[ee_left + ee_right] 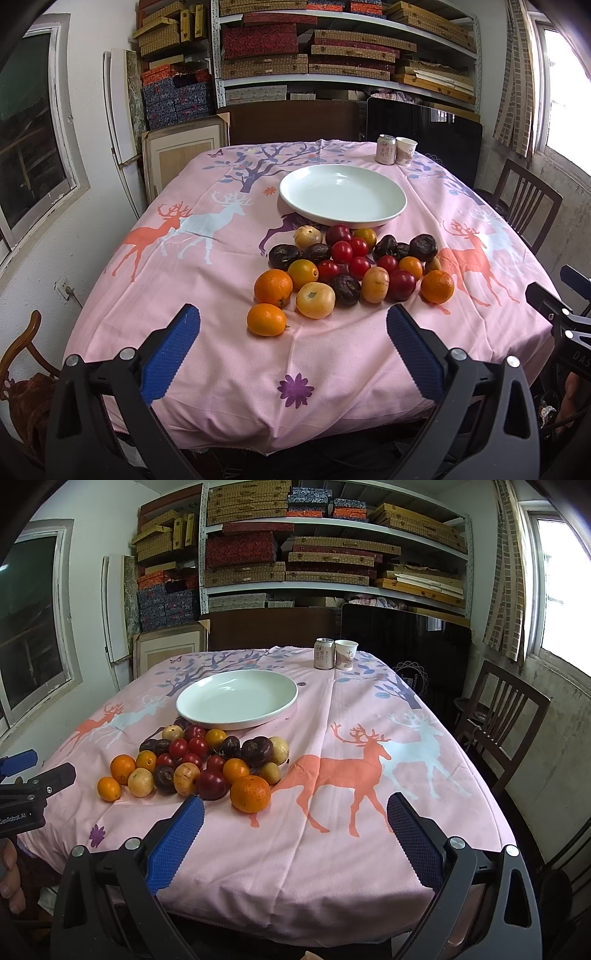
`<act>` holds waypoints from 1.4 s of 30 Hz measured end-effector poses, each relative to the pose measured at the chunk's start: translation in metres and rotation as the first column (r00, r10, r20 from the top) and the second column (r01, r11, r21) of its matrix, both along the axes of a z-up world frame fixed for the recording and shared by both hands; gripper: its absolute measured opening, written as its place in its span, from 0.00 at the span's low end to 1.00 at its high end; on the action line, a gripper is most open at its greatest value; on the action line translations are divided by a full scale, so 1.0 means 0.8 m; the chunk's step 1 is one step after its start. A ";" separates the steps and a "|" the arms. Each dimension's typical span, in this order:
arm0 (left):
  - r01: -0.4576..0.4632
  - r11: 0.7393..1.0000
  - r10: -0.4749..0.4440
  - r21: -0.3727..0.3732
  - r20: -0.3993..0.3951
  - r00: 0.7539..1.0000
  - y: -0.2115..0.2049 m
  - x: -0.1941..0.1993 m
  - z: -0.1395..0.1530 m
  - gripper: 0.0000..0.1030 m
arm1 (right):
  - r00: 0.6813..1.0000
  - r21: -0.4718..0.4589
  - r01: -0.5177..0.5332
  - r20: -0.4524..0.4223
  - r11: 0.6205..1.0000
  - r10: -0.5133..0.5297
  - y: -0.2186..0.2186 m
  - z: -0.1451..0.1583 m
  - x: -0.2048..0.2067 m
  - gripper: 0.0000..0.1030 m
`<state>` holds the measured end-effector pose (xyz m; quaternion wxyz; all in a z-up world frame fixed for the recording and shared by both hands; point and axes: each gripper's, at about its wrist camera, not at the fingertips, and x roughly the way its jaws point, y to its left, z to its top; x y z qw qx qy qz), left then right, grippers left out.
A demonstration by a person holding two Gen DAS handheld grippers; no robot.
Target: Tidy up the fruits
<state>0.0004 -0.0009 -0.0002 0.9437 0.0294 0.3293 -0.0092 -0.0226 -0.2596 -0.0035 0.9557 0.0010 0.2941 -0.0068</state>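
Fruits [347, 266] heaped before empty plate [342, 195]: round, light, likely to roll; tomatoes soft. Grip across widest girth. Left gripper [293, 325], right gripper [295, 812]: jaws wide, holding nothing.

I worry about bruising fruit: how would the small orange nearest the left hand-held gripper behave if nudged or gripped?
The small orange looks round and lies apart from the pile on the pink tablecloth, so a nudge would probably roll it. Its skin seems smooth and glossy, possibly slippery. It looks firm; the ribbed pads should hold it gently.
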 end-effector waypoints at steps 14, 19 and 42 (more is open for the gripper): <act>0.000 1.000 0.000 -0.001 -0.001 1.000 0.000 0.000 0.000 0.96 | 1.000 0.001 0.000 -0.002 1.000 0.000 0.001 -0.002 -0.001 0.97; 0.000 1.000 0.000 -0.001 -0.002 1.000 0.000 0.000 0.000 0.96 | 1.000 0.002 0.000 -0.004 1.000 0.000 0.002 -0.003 -0.001 0.97; 0.000 1.000 0.000 -0.003 -0.004 1.000 0.001 0.001 0.002 0.96 | 1.000 0.003 -0.001 -0.006 1.000 0.001 0.002 -0.005 -0.001 0.97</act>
